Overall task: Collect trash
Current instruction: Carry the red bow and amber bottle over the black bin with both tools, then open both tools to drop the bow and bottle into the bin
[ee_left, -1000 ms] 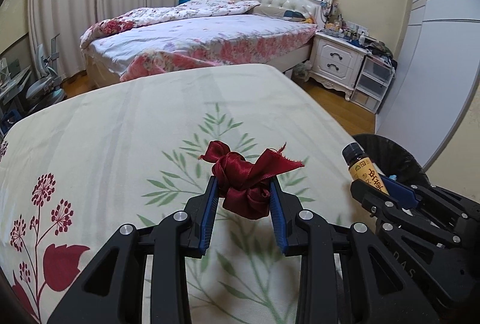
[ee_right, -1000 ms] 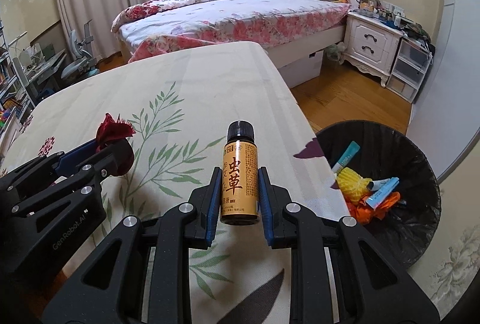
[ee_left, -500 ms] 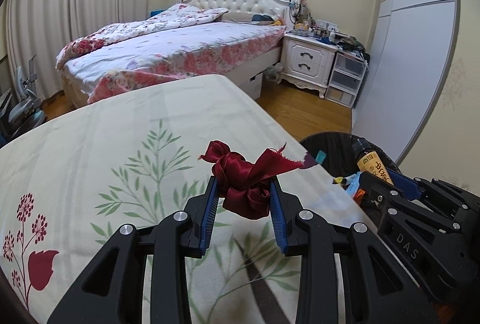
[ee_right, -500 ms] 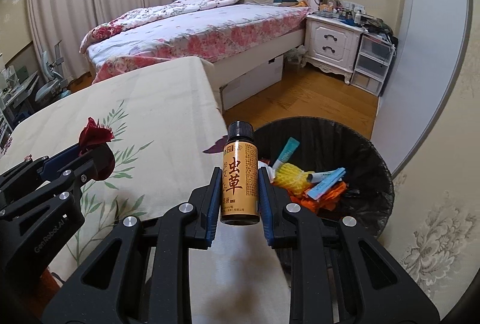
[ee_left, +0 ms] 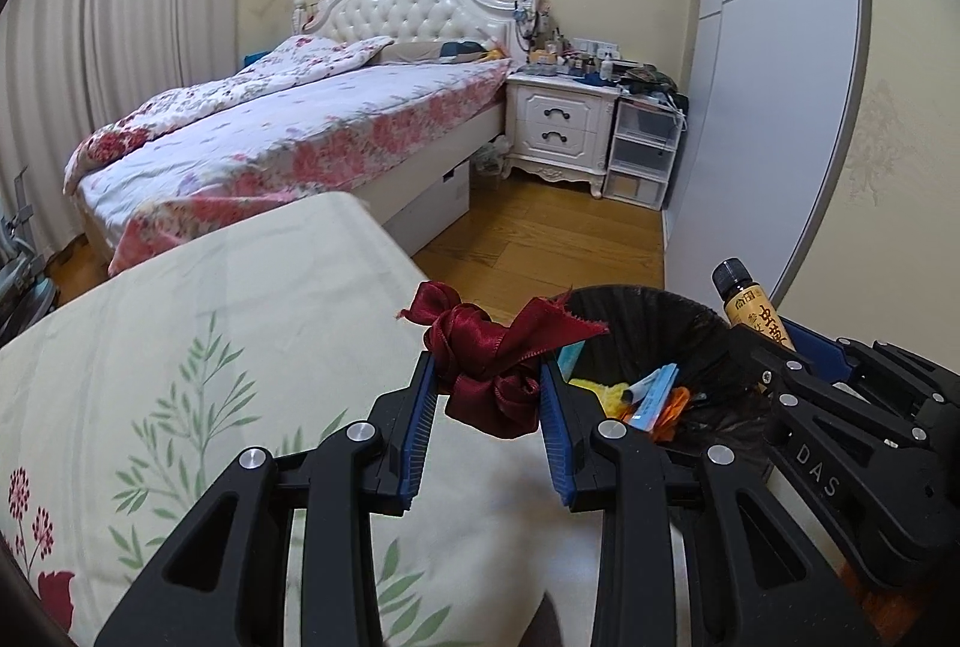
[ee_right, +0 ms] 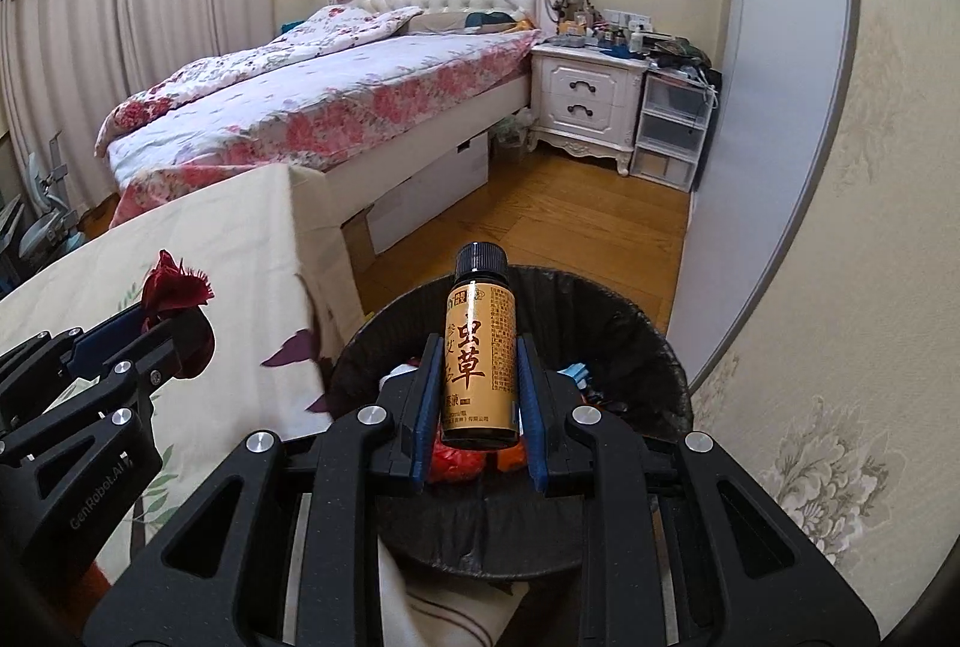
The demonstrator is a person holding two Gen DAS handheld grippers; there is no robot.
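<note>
Two pieces of trash are held: the left tongs (ee_left: pixel 486 395) pinch a crumpled dark red ribbon (ee_left: pixel 498 359) at centre frame, the right tongs (ee_right: pixel 474 389) clamp an upright amber bottle (ee_right: pixel 480 347) above the black-lined bin (ee_right: pixel 660 347). Lower left lies the tabletop (ee_left: pixel 180 323) under a cream leaf-print cloth. Beyond, wooden floor (ee_left: pixel 540 233), a floral bed (ee_left: pixel 312 131) and a white nightstand (ee_left: pixel 558 131).

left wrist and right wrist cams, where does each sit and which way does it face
Left wrist: on the left claw, facing the bedroom; claw pinches a red ribbon at the bedspread's edge, right claw alongside.
Right wrist: on the right claw, gripping a bottle above the bin; left claw at left.
Shared: ribbon, bottle, bin, bed, nightstand.
</note>
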